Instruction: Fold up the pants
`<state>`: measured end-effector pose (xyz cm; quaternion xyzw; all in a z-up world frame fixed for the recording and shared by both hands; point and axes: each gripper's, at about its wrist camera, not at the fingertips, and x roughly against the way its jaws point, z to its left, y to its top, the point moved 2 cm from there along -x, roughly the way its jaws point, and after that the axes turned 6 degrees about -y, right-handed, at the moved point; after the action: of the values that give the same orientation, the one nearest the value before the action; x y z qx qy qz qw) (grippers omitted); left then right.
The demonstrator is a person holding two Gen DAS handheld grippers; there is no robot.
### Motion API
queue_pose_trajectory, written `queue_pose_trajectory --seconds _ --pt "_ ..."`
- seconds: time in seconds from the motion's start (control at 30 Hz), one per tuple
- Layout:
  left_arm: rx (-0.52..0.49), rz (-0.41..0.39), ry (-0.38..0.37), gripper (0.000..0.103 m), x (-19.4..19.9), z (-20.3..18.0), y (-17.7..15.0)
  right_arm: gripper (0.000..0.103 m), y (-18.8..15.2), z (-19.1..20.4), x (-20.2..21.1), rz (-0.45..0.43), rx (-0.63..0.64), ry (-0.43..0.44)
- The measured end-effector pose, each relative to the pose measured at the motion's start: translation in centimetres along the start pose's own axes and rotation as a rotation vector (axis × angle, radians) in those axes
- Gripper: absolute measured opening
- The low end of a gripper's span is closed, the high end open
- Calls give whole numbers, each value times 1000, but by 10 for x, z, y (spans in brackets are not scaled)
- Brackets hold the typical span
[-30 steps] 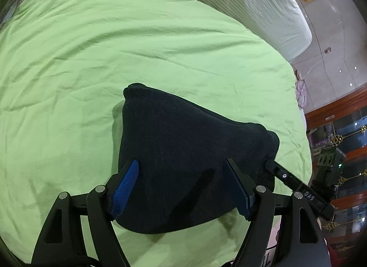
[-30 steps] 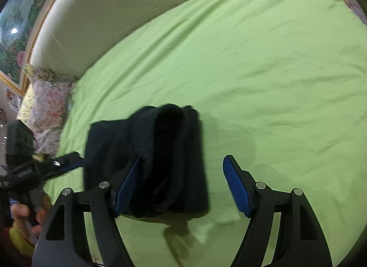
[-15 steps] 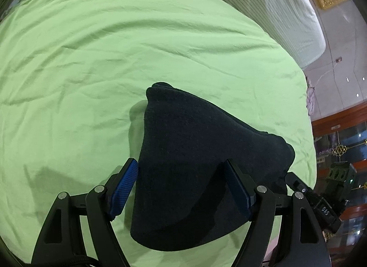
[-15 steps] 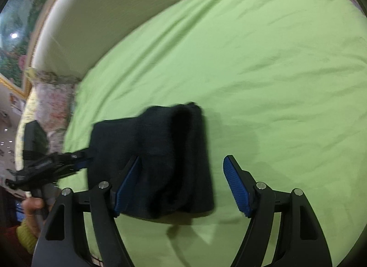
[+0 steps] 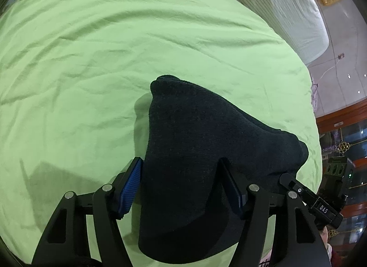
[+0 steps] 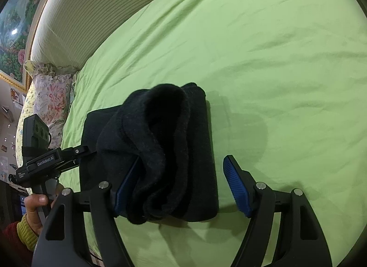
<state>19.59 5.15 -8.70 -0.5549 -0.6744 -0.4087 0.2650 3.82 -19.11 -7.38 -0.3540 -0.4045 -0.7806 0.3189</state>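
Observation:
Dark folded pants (image 5: 197,143) lie in a thick bundle on the green bed sheet (image 5: 91,60). My left gripper (image 5: 181,189) is low over the bundle's near end and its jaws are closing. Its left pad (image 5: 129,189) sits at the fabric's left edge and its right pad (image 5: 231,189) rests on top of the cloth. In the right wrist view the pants (image 6: 165,143) show a raised, rolled fold. My right gripper (image 6: 182,183) is open. Its left finger (image 6: 128,182) is tucked beside that fold and its right finger (image 6: 236,184) hangs over bare sheet.
A striped white headboard cushion (image 6: 75,26) borders the bed, with a floral pillow (image 6: 50,92) at its corner. A person's hand (image 6: 34,202) holds the left gripper's handle (image 6: 50,161). The right gripper's body (image 5: 316,200) shows beside the pants. Wooden cabinets (image 5: 344,129) stand beyond the bed.
My left gripper has sunk closer to the pants and its jaws have narrowed around the near end. The right gripper has hardly moved; the fold now bulges over its left finger.

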Motion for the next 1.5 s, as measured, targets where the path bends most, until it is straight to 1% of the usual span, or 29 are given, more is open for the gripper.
queue_pose_trajectory --seconds 0.07,0.13,0.2,0.37,0.4,0.47,0.57,0.6,0.67,0.77,0.87,1.03,1.2,1.23,1.27,1.3,1.33,1.4,1.5 --pt "-11 -8 37 74 3 -5 -3 69 0 2 -3 10 3 19" --pt "-14 0 56 77 2 -10 -7 68 -1 7 -5 15 15 17" --pt "-21 14 58 77 0 -14 -13 67 0 9 -6 16 14 14" --pt "-64 4 88 76 4 -19 -21 67 0 13 -8 20 30 2" --pt "-68 4 90 74 4 -19 -22 67 1 13 -9 22 36 -2" --pt "-75 1 87 67 6 -20 -22 66 2 13 -9 24 49 -14" --pt "-98 -8 82 57 11 -25 -23 61 2 17 -6 25 63 -20" --pt "-106 -12 82 56 13 -26 -24 58 2 18 -6 24 69 -20" --pt "-124 -33 80 48 19 -29 -26 56 3 21 -4 21 82 -18" --pt "-141 -49 84 41 25 -31 -29 53 5 23 0 14 92 -9" --pt "-155 -66 94 37 34 -31 -30 51 6 29 5 1 104 -5" --pt "-165 -92 105 33 51 -34 -32 49 9 39 14 -21 120 13" --pt "-196 -128 143 28 72 -37 -37 48 12 49 20 -39 136 22" --pt "-204 -139 152 25 77 -39 -38 48 12 51 21 -43 140 25" --pt "-215 -153 158 19 83 -41 -39 47 13 54 22 -46 143 30" --pt "-228 -168 151 15 89 -43 -41 46 13 57 22 -49 147 39" --pt "-244 -188 145 15 97 -49 -44 45 13 63 23 -54 159 56" --pt "-271 -209 156 15 106 -56 -45 44 13 70 24 -71 187 39" --pt "-270 -198 149 15 107 -56 -47 41 16 74 21 -75 198 -2"
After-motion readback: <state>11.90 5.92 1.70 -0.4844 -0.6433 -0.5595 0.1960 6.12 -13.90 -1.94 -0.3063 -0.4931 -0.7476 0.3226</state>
